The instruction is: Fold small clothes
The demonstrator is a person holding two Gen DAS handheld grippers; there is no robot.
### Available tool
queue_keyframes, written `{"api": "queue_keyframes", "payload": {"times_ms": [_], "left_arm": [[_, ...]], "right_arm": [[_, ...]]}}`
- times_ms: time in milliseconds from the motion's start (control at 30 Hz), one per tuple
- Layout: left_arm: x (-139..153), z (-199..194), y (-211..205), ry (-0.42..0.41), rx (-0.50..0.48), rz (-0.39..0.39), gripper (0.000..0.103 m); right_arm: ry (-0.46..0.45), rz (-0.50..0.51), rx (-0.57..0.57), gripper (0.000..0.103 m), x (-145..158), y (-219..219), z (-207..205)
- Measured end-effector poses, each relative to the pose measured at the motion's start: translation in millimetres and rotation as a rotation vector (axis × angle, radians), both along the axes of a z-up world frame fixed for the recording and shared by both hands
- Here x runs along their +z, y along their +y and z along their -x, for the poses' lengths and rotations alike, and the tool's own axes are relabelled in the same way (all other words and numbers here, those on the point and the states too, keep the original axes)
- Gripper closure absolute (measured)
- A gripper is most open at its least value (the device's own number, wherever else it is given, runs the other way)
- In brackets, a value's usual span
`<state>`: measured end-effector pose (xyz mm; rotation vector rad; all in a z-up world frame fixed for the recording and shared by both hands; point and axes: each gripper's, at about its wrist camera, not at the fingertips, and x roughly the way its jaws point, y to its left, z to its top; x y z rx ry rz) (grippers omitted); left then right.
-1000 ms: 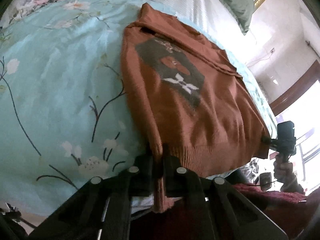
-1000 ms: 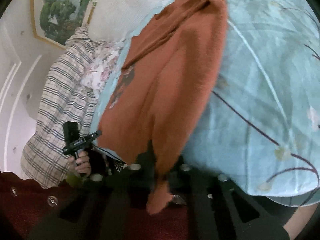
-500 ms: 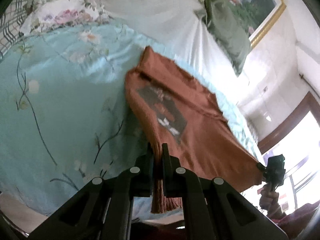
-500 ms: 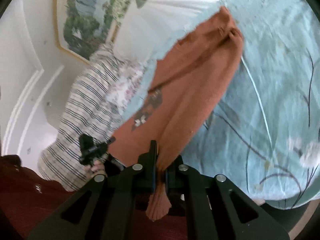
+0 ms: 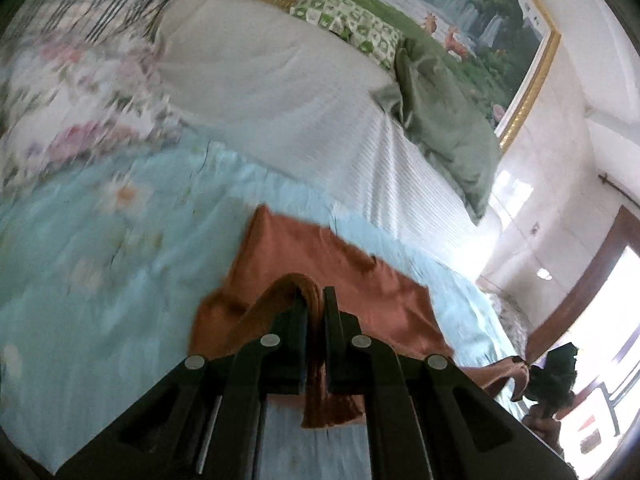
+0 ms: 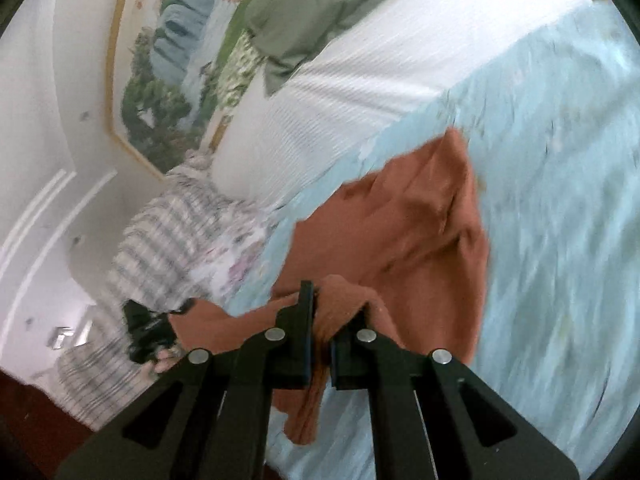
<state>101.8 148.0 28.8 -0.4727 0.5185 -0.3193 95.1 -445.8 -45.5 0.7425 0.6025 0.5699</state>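
A rust-orange knit sweater (image 5: 320, 264) lies on the light blue floral bedspread (image 5: 100, 280), its lower part lifted and doubled over the upper part. My left gripper (image 5: 316, 312) is shut on one hem corner, and the cloth hangs down between its fingers. In the right wrist view the sweater (image 6: 420, 232) is bunched and folded. My right gripper (image 6: 320, 312) is shut on the other hem corner. Each view shows the other gripper at its edge, the right one (image 5: 556, 376) and the left one (image 6: 148, 332). Both views are motion-blurred.
A white ribbed cover (image 5: 280, 88) and green pillows (image 5: 440, 120) lie at the head of the bed. A framed landscape painting (image 5: 460, 8) hangs on the wall. A plaid blanket (image 6: 160, 240) and floral cloth (image 5: 60, 112) lie at the bed's side.
Both grippers have carried the hem up and forward toward the collar. The chest pattern is now covered by the folded-over lower half.
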Motion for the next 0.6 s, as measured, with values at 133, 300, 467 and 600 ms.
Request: {"api": "queue_keyframes", "payload": {"times_ms": [133, 300, 467, 600], "left_arm": [[9, -63, -14, 0.009, 0.044, -0.036, 0.099], [-3, -134, -25, 0.061, 0.086, -0.083, 0.099], [-38, -198, -32, 0.151, 0.117, -0.139, 0.098], [-72, -237, -34, 0.221, 0.142, -0.179, 0.098]], "right_arm": [[0.04, 0.056, -0.028, 0.096, 5, -1, -57], [0.121, 0.06, -0.058, 0.096, -11, -9, -121], [0.204, 0.113, -0.064, 0.096, -37, -9, -169], [0.263, 0.148, -0.058, 0.096, -63, -8, -196]]}}
